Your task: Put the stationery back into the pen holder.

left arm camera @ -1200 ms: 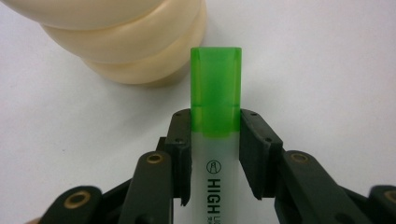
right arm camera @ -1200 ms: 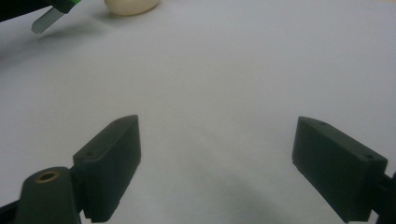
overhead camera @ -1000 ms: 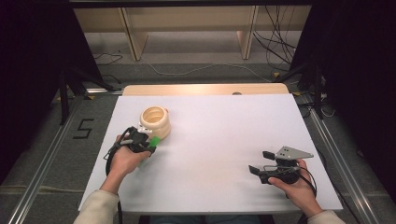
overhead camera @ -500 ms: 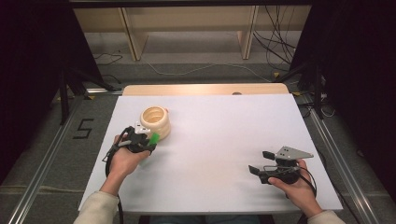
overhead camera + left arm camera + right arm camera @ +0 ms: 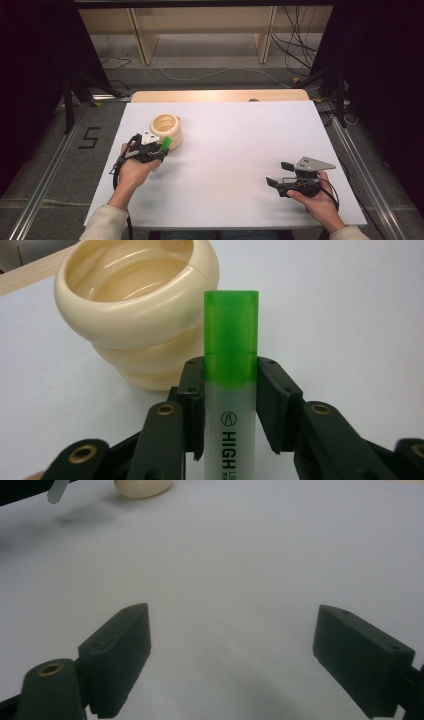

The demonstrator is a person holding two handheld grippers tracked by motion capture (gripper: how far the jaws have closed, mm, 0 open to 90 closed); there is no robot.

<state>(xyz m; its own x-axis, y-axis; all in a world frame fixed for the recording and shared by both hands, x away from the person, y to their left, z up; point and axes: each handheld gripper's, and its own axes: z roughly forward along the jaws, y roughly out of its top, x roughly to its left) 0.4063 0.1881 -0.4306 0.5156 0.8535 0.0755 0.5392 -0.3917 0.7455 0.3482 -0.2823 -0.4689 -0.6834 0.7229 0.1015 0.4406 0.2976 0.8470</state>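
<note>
My left gripper [image 5: 159, 148] is shut on a highlighter [image 5: 166, 144] with a green cap and a white barrel. In the left gripper view the black pads clamp the highlighter [image 5: 231, 340] just below its cap, which points away from the camera. Just beyond the cap stands a cream ridged cup [image 5: 135, 305], open at the top and with nothing seen inside. In the high view this cup [image 5: 166, 129] sits at the table's left, right behind the gripper. My right gripper [image 5: 278, 173] rests near the front right, open, with only bare sheet between the jaws of the right gripper [image 5: 232, 630].
A white sheet [image 5: 235, 145] covers the table, and a strip of wooden tabletop [image 5: 220, 95] shows along its far edge. Metal rails [image 5: 45, 185] run along both sides. Cables lie on the floor beyond the table. The cream cup [image 5: 142, 486] shows far off in the right gripper view.
</note>
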